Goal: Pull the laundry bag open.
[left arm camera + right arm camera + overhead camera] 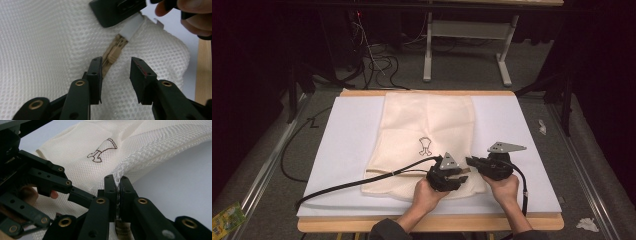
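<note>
1. Mesh bag (427, 142) lay flat on the white sheet (347, 150) over the table (432, 223), its zipper corner at the near right edge, between the two grippers.
2. Right gripper (119, 182) was pressed together on the bag's mesh edge by the zipper end — the fabric rose taut from its jaws.
3. Left gripper (116, 66) stood spread, straddling the zipper pull (114, 53) without pressing on it (the pull sat nearer the left pad than the right).
4. Risk: off-centre closing could push the pull sideways, or pinch mesh beside the zipper (110, 60) instead of the tab.
5. Risk: the pull is small and smooth-looking — a shallow pinch would likely slip once tugged.
6. Risk: if the right grip slackened, the bag would probably bunch and follow the pull, and the zipper could jam on gathered mesh.
</note>
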